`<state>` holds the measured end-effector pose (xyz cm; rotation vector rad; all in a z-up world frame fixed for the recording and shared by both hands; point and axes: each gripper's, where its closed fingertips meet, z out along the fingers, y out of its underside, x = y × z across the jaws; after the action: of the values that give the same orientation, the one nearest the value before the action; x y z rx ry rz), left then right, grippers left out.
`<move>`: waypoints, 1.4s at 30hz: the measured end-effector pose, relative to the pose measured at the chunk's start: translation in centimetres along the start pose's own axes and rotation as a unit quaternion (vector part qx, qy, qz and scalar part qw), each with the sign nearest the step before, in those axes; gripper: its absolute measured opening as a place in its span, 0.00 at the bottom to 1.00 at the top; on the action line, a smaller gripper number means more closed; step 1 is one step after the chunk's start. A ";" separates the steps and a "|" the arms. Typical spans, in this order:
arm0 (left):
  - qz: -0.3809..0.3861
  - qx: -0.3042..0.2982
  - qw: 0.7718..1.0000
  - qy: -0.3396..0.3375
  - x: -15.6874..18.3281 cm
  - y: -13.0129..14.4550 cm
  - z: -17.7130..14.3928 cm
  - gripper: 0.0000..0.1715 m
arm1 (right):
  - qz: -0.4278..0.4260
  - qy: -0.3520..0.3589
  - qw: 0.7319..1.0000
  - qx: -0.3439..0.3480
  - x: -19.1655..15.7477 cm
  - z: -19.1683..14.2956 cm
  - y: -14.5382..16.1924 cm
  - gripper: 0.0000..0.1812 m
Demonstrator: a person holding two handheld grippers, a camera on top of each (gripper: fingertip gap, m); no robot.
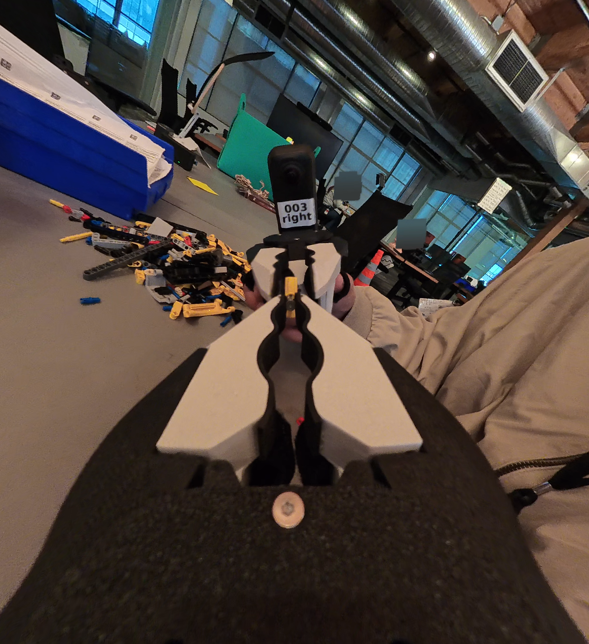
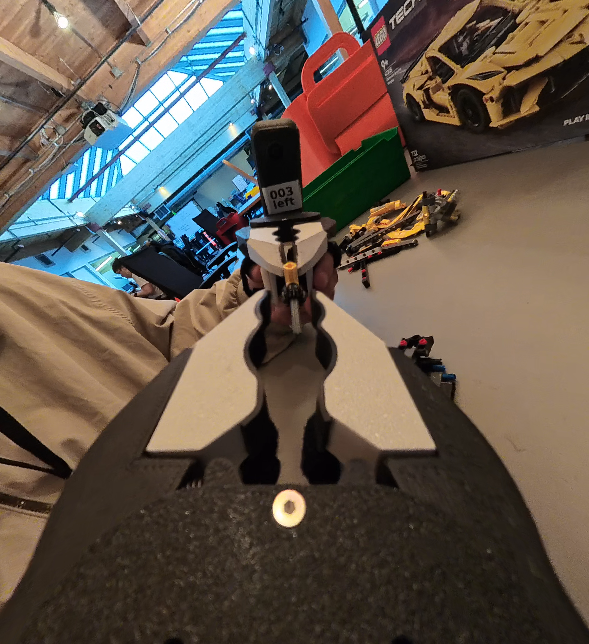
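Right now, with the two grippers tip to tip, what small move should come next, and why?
Probably close the right gripper onto the thin grey axle. That rod, carrying a small black gear and yellow sleeve, lies between its fingers with gaps either side, while the left gripper looks clamped on the sleeve end.

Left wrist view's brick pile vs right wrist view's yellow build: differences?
The brick pile is loose, scattered pieces; the yellow build is joined into a long frame. The pile mixes yellow, black, grey, blue and red; the build is mainly yellow. Both lie on the grey table.
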<state>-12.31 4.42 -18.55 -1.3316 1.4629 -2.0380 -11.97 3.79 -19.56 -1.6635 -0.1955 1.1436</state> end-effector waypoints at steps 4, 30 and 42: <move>-0.001 -0.003 1.000 0.001 0.1 0.2 0.3 0.02 | 0.000 0.004 1.000 -0.017 0.1 0.1 0.5 0.07; -0.069 -0.010 0.995 -0.075 -4.3 0.8 -1.6 0.02 | -0.317 0.365 0.866 -0.128 9.0 -9.6 -1.9 0.40; -0.060 -0.087 0.989 -0.098 -4.0 4.1 1.1 0.02 | -0.461 0.365 0.776 -0.228 5.7 -0.3 3.4 0.13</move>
<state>-10.41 4.76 -24.05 -1.6761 1.5325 -1.8190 -10.05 5.70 -25.60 -1.9281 -0.7265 -0.3492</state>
